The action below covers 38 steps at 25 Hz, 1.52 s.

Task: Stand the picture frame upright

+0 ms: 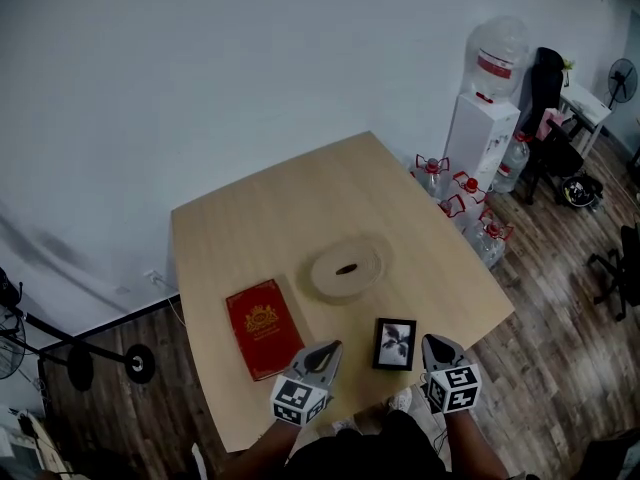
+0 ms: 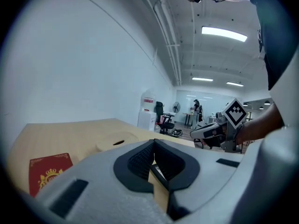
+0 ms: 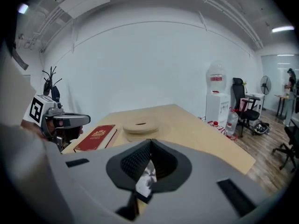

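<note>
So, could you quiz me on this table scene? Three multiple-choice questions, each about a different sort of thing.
1. Where is the picture frame?
A. Between the two claws
B. At the table's far edge
C. Under the book

2. What colour is the book?
A. Green
B. Red
C. Blue

3. How is the frame placed?
A. Standing upright
B. Lying flat on the table
C. Lifted in the air

Answers: 1 A, the left claw and right claw flank it. 2 B, its cover is red with a gold crest. 3 B, its face points up at the head view.
</note>
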Tool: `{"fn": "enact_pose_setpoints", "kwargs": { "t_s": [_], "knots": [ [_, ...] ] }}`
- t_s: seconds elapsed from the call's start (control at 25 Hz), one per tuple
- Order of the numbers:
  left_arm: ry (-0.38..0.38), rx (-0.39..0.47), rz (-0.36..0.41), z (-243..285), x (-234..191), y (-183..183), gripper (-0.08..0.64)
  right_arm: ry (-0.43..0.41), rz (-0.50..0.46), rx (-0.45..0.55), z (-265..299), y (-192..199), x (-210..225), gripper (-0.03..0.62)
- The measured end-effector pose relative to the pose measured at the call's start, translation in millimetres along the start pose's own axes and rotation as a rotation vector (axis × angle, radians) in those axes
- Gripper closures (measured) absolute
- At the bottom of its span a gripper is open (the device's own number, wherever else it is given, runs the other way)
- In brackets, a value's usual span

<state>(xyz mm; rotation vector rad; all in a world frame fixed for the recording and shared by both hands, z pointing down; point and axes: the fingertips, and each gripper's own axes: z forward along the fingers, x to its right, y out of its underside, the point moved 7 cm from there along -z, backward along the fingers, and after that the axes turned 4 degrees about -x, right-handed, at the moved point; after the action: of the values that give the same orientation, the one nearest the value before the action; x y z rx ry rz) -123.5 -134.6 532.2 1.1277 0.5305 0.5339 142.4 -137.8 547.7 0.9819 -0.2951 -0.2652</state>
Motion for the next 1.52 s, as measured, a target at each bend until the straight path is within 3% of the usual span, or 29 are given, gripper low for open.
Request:
{"fn": "enact_pose_setpoints", "kwargs": {
  "t_s": [0.28, 0.52, 0.6, 0.8, 1.04, 1.52],
  "knots": [
    [-0.01, -0.029, -0.02, 26, 1, 5, 0.557, -0.034, 0.026, -0.089, 26, 12, 22, 0.583],
    [-0.008, -0.059, -0.043, 38, -2, 22, 0.557, -0.081, 0.14, -0.243, 60, 48, 33, 0.572],
    [-0.006, -0.079, -0.057, 39, -2, 31, 0.557, -0.09, 0.19, -0.301, 71, 62, 34, 0.507],
    [0.014, -0.107, -0.074, 47, 4, 44, 0.557, -0.054, 0.25, -0.397, 90, 89, 42, 0.453],
    [0.032, -0.129, -0.071, 55, 7, 49, 0.557, -0.045, 0.216, -0.46, 104, 108, 40, 0.433],
    [0.016, -0.139, -0.095, 58, -2, 57, 0.557, -0.019, 0.189, -0.48, 114, 116, 34, 0.432]
  ]
}}
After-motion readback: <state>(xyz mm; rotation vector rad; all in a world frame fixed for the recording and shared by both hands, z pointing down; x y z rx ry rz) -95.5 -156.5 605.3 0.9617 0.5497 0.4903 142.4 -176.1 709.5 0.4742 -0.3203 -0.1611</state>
